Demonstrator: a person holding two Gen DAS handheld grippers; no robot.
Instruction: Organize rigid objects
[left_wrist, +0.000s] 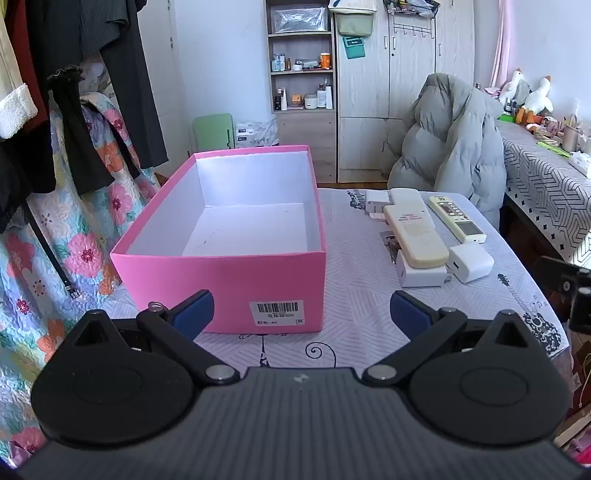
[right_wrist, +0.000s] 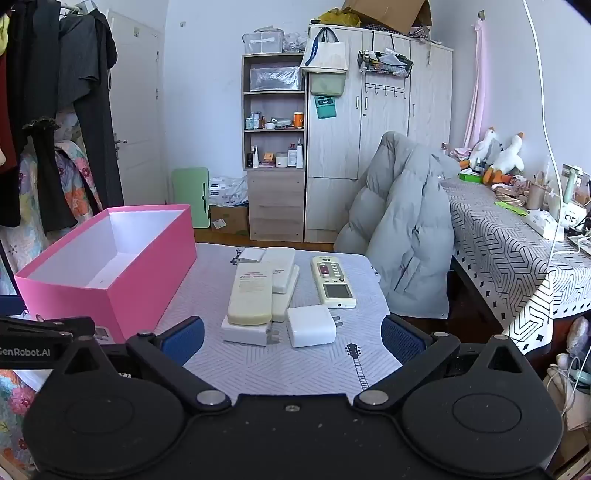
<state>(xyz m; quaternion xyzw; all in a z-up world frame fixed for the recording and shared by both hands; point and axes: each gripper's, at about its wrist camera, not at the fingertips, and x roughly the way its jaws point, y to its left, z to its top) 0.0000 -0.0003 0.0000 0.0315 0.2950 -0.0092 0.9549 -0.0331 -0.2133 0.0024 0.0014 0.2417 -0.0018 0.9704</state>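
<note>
Both grippers stand at full spread with nothing between the blue pads and nothing touched. Left gripper (left_wrist: 302, 312) hangs above the near table edge, facing the near end wall of the pink box (left_wrist: 229, 280), which carries a barcode label (left_wrist: 277, 312); left pad (left_wrist: 194, 314) overlaps that wall in view, contact cannot be told. Right gripper (right_wrist: 293, 339) hangs over the patterned tablecloth (right_wrist: 295, 365), just short of the object cluster. Count, right wrist view: one pink box (right_wrist: 122, 291), open-topped, white inside, no contents seen, at the left of the table. Remotes, three or four: one cream remote (right_wrist: 249, 295) lying on top of the stack, one white remote (right_wrist: 282, 273) beside and partly under it, a further pale body (right_wrist: 281, 310) below, edges unclear; one remote with display and buttons (right_wrist: 332, 282) lying apart to the right, face up. Chargers, two clear: one white charger (right_wrist: 311, 326) nearest, prongs right; one white charger (right_wrist: 243, 334) under the near end of the cream remote. One more small white block (right_wrist: 251, 254) at the far end, type unclear. Grey puffer jacket (right_wrist: 399, 236) draped over a chair beyond the far right corner.
</note>
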